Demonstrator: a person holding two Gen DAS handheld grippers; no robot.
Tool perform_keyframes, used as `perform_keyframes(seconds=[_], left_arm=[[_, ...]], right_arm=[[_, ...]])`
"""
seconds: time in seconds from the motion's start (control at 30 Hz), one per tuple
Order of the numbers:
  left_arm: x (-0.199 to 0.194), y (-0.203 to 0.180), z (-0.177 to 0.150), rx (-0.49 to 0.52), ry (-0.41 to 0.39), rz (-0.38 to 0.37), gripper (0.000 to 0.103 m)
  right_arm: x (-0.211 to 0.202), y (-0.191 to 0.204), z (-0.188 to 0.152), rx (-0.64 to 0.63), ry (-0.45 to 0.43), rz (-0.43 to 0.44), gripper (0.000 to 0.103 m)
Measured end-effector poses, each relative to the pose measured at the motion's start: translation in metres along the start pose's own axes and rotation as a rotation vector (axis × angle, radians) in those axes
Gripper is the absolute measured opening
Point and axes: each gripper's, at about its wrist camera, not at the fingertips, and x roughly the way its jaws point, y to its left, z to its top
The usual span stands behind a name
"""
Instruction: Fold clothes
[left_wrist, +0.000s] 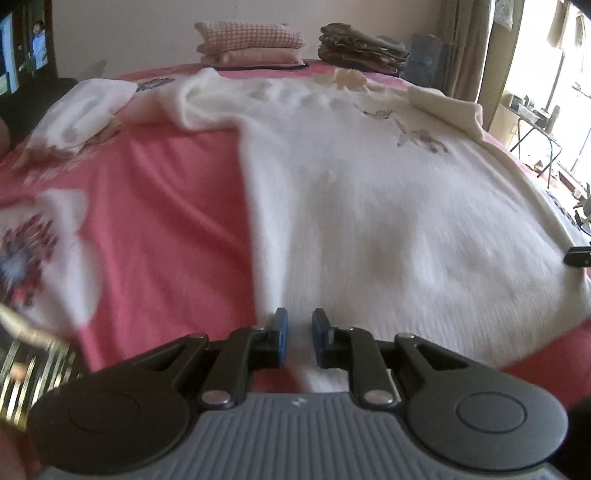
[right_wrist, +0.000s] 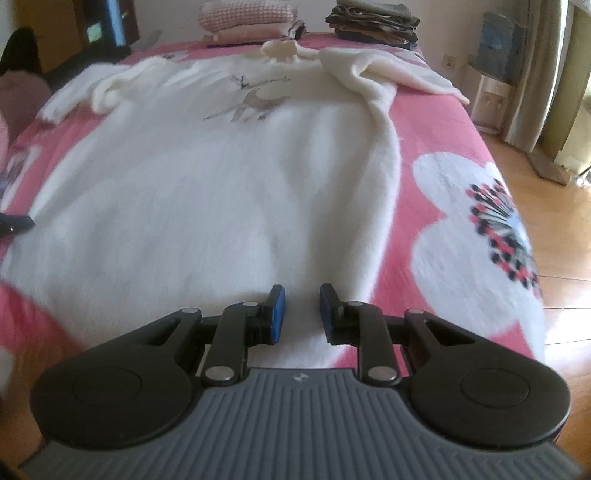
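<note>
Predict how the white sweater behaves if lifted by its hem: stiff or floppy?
Probably floppy: the white sweater lies flat with soft creases, and its sleeve is slumped in loose folds. Its fuzzy knit should likely grip the blue pads rather than slip. It looks bulky, so the unheld part would likely sag and drag on the bedspread.

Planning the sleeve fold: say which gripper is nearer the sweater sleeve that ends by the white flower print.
Right. The right gripper sits at the sweater hem below that sleeve; the left gripper is at the hem's opposite side.
</note>
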Motion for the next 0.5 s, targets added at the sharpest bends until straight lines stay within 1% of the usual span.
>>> perform_keyframes(seconds=[0.03,0.1,0.23,0.27,0.4,0.43,0.47,0.5], left_arm=[[-0.002,0.0,-0.002,0.006,0.001,0.006,0.016],[-0.005,-0.001,-0.005,0.018,0.004,0.017,0.017],[-0.005,0.004,-0.007,-0.047,0.013,0.008,0.017],[-0.005,0.004,-0.007,-0.05,0.013,0.007,0.017],[-0.007,0.003,-0.008,-0.031,0.022,0.019,0.019],[-0.007,0.003,-0.008,-0.027,0.026,0.021,0.02],[-0.006,0.005,-0.009,-0.03,0.031,0.023,0.027],[-0.005,0.007,-0.009,-0.043,0.036,0.018,0.028]], right_arm=[[-0.004,0.004,-0.001,-0.017,0.005,0.0,0.02],[0.008,0.03,0.01,-0.074,-0.009,0.049,0.02],[0.033,0.083,0.032,-0.19,-0.037,0.146,0.02],[0.039,0.097,0.038,-0.219,-0.044,0.17,0.02],[0.064,0.15,0.06,-0.334,-0.073,0.267,0.02],[0.07,0.163,0.066,-0.363,-0.08,0.291,0.019],[0.077,0.176,0.071,-0.392,-0.087,0.315,0.019],[0.081,0.185,0.073,-0.412,-0.092,0.336,0.019]])
